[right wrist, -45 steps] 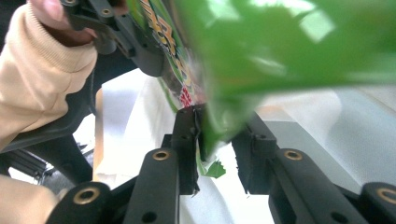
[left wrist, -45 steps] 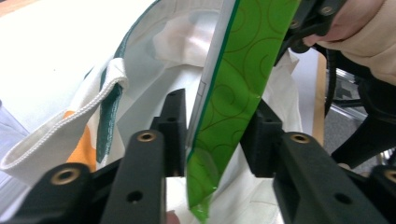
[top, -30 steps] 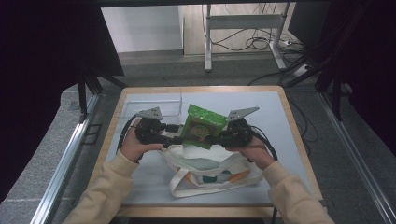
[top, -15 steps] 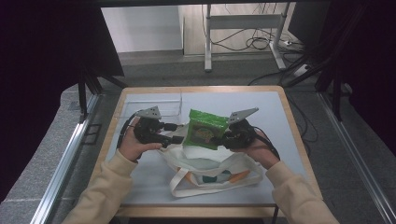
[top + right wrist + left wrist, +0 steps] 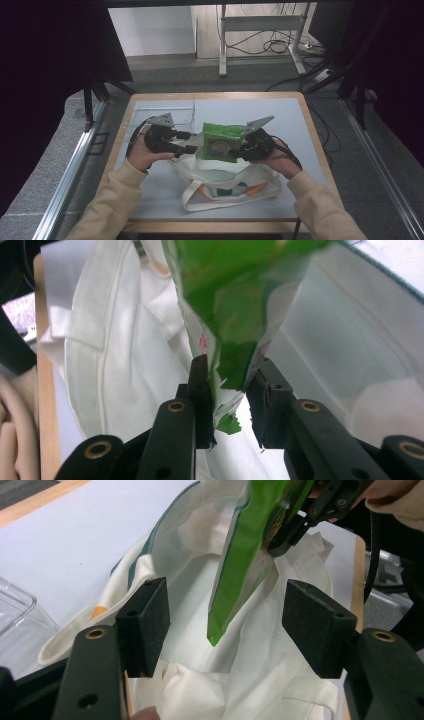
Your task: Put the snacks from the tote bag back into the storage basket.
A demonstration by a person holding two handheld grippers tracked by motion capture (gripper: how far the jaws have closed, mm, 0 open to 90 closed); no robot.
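Observation:
My right gripper point(image 5: 240, 150) is shut on the edge of a green snack packet point(image 5: 220, 141) and holds it upright over the open mouth of a white tote bag point(image 5: 225, 187). In the right gripper view the pads point(image 5: 200, 385) pinch the packet's torn-looking edge point(image 5: 225, 315), with white cloth behind. My left gripper point(image 5: 191, 145) sits at the bag's left rim with its jaws wide open. In the left gripper view point(image 5: 230, 625) the packet's lower corner point(image 5: 235, 585) hangs between the pads point(image 5: 145, 625) without touching them, above the bag's white lining point(image 5: 200, 680).
A clear plastic container point(image 5: 175, 112) stands behind the left hand, and its corner point(image 5: 15, 615) shows in the left gripper view. The grey table top point(image 5: 280, 115) has a wooden rim. The bag's handles point(image 5: 200, 205) trail toward the front edge.
The green packet has turned from a tilt to nearly square and sits slightly lower over the bag. Both hands have stayed where they were.

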